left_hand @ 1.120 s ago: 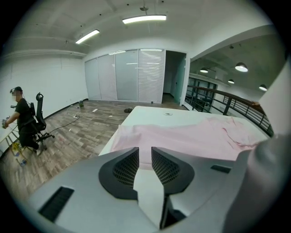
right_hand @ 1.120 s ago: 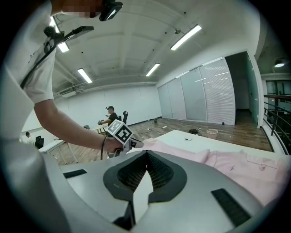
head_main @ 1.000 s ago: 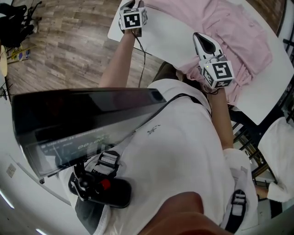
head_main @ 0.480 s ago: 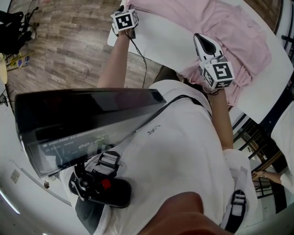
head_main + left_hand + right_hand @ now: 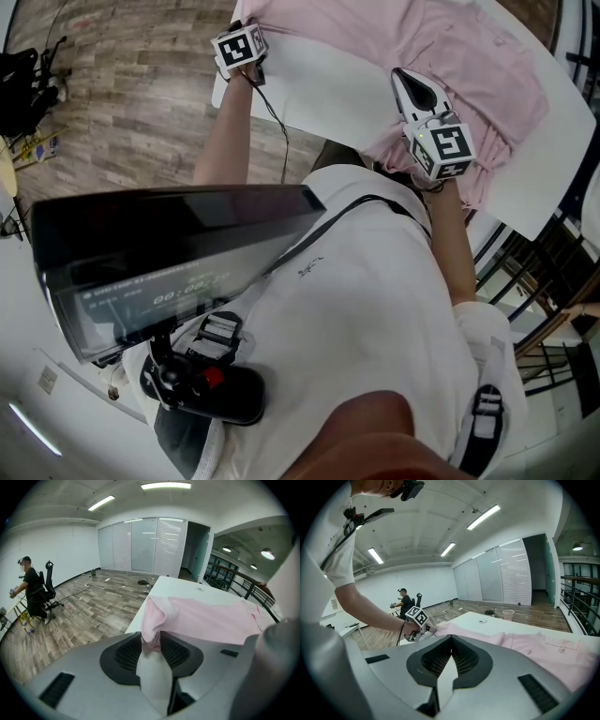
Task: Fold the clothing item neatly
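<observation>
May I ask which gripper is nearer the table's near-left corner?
Left. The left gripper is by the corner, jaws just opened, shirt between; the right gripper, shut, is farther along the near edge.

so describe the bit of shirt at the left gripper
A pink shirt lies on the white table. At the corner by the wood floor, one bunched end sits between the left gripper's jaws, which have just been opening; the rest lies spread out.
</observation>
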Demonstrator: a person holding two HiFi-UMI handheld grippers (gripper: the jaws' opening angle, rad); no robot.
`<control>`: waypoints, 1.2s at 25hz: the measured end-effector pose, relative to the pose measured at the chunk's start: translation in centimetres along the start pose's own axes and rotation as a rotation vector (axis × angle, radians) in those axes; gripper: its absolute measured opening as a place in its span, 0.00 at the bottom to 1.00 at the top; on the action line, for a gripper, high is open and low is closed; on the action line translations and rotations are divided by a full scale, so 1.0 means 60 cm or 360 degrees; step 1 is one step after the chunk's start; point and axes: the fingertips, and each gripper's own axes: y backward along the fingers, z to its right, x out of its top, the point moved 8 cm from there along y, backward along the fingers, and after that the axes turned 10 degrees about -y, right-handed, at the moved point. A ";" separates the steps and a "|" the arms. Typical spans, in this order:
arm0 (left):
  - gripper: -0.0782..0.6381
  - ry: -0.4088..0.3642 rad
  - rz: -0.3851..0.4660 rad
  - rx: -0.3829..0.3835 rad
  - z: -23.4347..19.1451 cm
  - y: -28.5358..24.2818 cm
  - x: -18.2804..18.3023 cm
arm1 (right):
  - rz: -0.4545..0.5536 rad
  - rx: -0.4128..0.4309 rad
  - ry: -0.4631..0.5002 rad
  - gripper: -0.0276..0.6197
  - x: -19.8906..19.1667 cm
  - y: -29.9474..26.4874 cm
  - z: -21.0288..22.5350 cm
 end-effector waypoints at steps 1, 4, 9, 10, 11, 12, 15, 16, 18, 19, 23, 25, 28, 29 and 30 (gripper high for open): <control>0.28 -0.0003 -0.0001 -0.0007 0.001 0.001 0.001 | 0.0001 -0.0007 -0.0002 0.05 0.000 0.002 0.002; 0.18 -0.0051 0.0021 -0.0011 0.011 0.010 0.006 | 0.0013 -0.0030 -0.0009 0.05 -0.003 0.015 0.004; 0.14 -0.0130 0.0161 -0.0022 0.034 0.029 0.039 | 0.0039 -0.0065 -0.0021 0.05 -0.006 0.025 0.009; 0.14 -0.0149 0.0194 -0.0036 0.043 0.035 0.048 | 0.0044 -0.0074 -0.0026 0.05 -0.008 0.029 0.012; 0.14 -0.0166 0.0226 -0.0053 0.054 0.042 0.056 | 0.0052 -0.0083 -0.0032 0.05 -0.010 0.034 0.015; 0.14 -0.0180 0.0252 -0.0070 0.066 0.049 0.061 | 0.0060 -0.0090 -0.0039 0.05 -0.014 0.040 0.019; 0.14 -0.0226 0.0303 -0.0109 0.102 0.068 0.072 | 0.0083 -0.0101 -0.0061 0.05 -0.022 0.057 0.026; 0.14 -0.0236 0.0317 -0.0118 0.112 0.072 0.077 | 0.0087 -0.0100 -0.0066 0.05 -0.022 0.060 0.028; 0.14 -0.0247 0.0343 -0.0127 0.129 0.078 0.088 | 0.0094 -0.0100 -0.0067 0.05 -0.022 0.068 0.035; 0.14 -0.0255 0.0356 -0.0129 0.138 0.082 0.094 | 0.0100 -0.0103 -0.0066 0.05 -0.022 0.074 0.039; 0.14 -0.0296 0.0417 -0.0149 0.177 0.107 0.115 | 0.0128 -0.0128 -0.0075 0.05 -0.029 0.110 0.053; 0.14 -0.0318 0.0451 -0.0167 0.201 0.118 0.126 | 0.0135 -0.0147 -0.0084 0.05 -0.033 0.127 0.061; 0.14 -0.0353 0.0510 -0.0202 0.237 0.133 0.146 | 0.0147 -0.0175 -0.0097 0.05 -0.037 0.147 0.071; 0.14 -0.0360 0.0529 -0.0215 0.250 0.138 0.152 | 0.0150 -0.0184 -0.0101 0.05 -0.037 0.153 0.074; 0.14 -0.0367 0.0545 -0.0229 0.263 0.145 0.157 | 0.0153 -0.0191 -0.0103 0.05 -0.036 0.161 0.075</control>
